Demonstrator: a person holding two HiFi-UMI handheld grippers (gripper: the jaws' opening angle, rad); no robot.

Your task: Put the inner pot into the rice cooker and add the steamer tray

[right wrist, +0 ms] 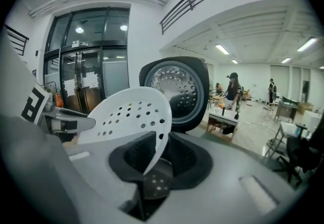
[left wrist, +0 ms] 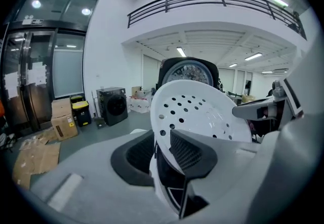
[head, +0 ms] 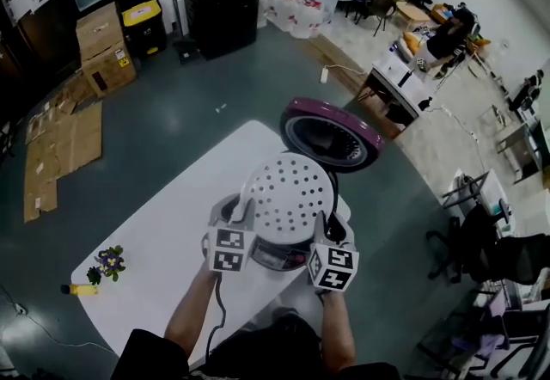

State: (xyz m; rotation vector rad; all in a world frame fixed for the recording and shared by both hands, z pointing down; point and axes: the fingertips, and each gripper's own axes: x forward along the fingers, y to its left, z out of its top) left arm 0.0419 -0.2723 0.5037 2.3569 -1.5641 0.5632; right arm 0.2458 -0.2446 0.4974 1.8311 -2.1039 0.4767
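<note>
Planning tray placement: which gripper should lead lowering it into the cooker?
Neither: left gripper and right gripper clamp opposite rims of the steamer tray over the open rice cooker; probably lower together.

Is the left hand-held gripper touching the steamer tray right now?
Touching. The left gripper view shows the left hand-held gripper clamped on the rim of the steamer tray, one jaw on each face.

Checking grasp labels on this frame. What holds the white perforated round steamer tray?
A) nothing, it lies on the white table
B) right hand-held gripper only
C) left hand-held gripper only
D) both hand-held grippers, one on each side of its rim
D: the rim of the white perforated round steamer tray is pinched in the jaws of the left hand-held gripper and the right hand-held gripper, each seen in its own view.
</note>
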